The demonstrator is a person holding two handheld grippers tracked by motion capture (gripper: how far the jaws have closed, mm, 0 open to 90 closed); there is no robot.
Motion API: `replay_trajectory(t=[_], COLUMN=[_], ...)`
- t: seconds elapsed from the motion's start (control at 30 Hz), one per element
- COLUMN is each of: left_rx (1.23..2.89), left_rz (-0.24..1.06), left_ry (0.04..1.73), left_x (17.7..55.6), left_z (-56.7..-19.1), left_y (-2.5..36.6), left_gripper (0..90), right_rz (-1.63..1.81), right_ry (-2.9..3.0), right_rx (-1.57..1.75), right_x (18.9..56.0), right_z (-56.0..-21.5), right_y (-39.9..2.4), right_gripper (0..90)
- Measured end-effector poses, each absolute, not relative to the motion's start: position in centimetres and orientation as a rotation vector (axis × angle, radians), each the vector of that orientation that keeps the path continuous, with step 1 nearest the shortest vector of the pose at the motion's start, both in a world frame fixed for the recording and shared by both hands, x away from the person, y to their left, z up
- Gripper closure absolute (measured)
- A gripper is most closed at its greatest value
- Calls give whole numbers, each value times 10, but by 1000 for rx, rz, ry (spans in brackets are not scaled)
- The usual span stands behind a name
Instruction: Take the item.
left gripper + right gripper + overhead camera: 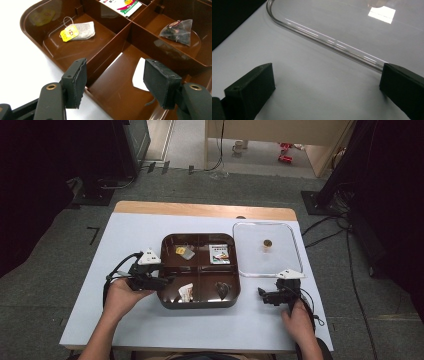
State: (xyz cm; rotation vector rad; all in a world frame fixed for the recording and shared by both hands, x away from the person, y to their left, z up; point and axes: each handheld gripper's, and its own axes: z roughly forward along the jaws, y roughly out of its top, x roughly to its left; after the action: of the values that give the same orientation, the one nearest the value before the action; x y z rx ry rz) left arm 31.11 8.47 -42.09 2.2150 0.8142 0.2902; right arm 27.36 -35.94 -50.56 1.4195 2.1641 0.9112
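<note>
Tray (37,37) corner sat between my wide-open, empty left gripper (115,85); its white packet (138,77) was half hidden.

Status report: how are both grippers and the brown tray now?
Left gripper open at tray edge, over white packet. Right gripper open, near clear lid on table. Nothing blocking.

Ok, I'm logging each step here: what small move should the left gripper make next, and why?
Probably ease the left gripper forward and down onto the white packet. Its jaws stand open over the brown tray's near-left compartment, with that packet lying just ahead between them, not yet gripped.
</note>
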Motion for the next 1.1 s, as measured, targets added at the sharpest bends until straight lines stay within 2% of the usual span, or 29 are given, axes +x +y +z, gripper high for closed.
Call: replay_trajectory(t=[0.37, 1.1], left_rx=[2222, 2329], left_rz=[290, 159], left_ry=[776, 685], left_x=[308, 311], left_z=[-424, -449], left_y=[69, 40], left_gripper=[352, 409], right_rz=[911, 913], right_ry=[2164, 2163], right_rx=[1419, 1418], right_x=[274, 274], right_z=[-506, -506], right_y=[-359, -359], right_gripper=[0, 0])
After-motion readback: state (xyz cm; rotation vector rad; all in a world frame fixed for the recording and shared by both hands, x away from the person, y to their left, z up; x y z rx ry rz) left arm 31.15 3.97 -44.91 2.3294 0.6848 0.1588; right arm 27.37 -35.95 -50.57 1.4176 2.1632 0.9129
